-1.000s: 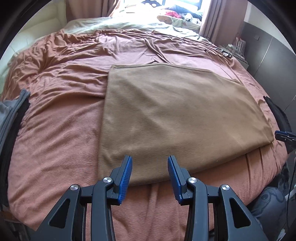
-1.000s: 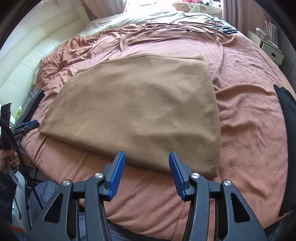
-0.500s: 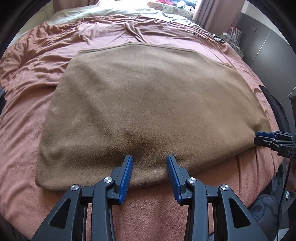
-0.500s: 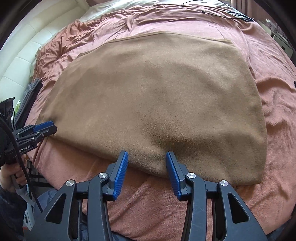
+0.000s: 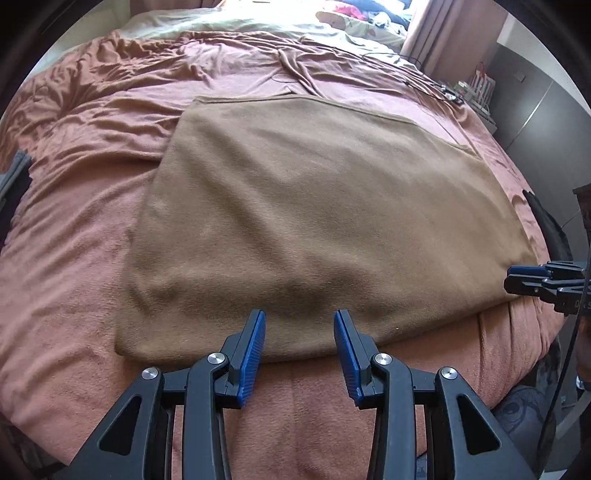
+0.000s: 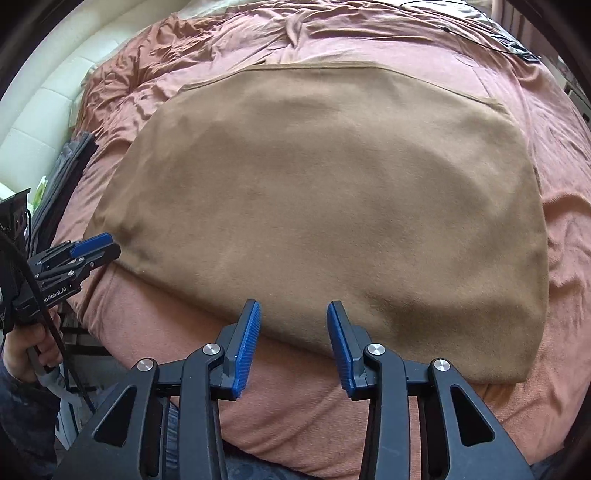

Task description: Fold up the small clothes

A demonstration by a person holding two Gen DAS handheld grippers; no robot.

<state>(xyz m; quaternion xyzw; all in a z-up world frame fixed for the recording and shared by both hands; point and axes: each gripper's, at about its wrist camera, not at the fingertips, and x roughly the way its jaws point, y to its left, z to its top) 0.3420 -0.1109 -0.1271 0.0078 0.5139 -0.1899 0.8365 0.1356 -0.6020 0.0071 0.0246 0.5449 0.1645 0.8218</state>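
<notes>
We hold both hand-held grippers, left [image 5: 298,338] and right [image 6: 293,328], wide open and empty over the near bed [image 5: 74,236] edge; the cloth's [image 5: 317,221] long axis runs along it.

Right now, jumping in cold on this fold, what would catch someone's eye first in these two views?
The big tan cloth dominates, spread flat across the middle of the rumpled pink bedcover. Next come the grippers: the left gripper and the right gripper both hang open at the cloth's near edge, gripping nothing. At the far side a bright window glares over piled clutter.
</notes>
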